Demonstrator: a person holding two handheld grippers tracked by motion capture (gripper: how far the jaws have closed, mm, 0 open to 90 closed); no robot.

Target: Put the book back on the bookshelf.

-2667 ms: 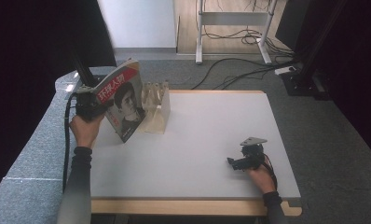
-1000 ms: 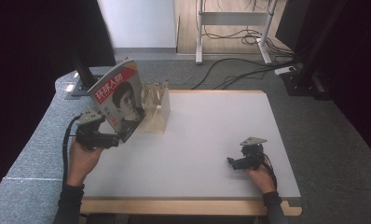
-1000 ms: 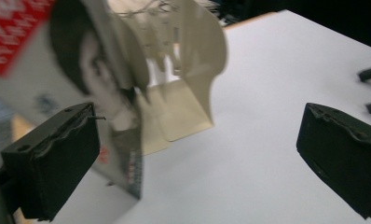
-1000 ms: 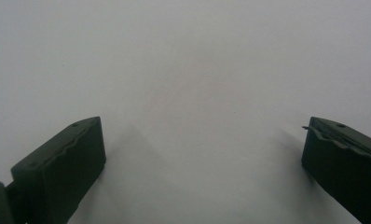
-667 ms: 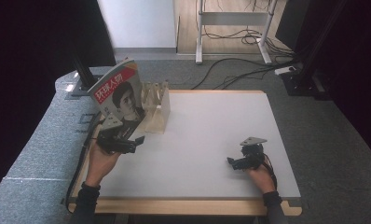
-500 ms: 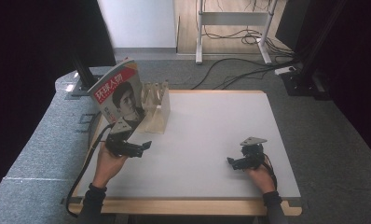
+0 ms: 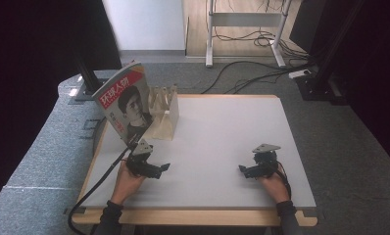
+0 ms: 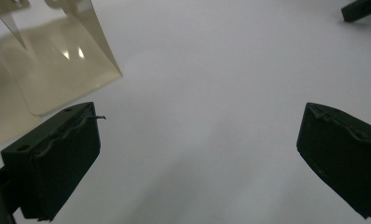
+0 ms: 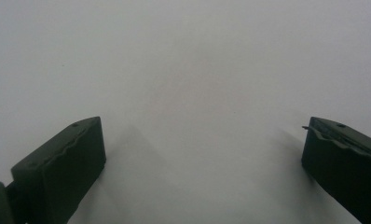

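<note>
Two grippers: left gripper [image 7: 161,168] and right gripper [image 7: 243,170] low over the surface [image 7: 222,132], jaws of both spread wide, gripping nothing.
Magazine [image 7: 126,104]: upright in clear rack [image 7: 166,117], far-left corner.
Nearer hand: left; magazine lies beyond and left of its jaws.

1. The magazine [image 7: 127,106] propped upright in the clear stand [image 7: 165,110] carries a white title in Chinese characters on a red band across the top of its cover; it looks like 环球人物.
2. Smaller print on the cover is too small to read.
</note>
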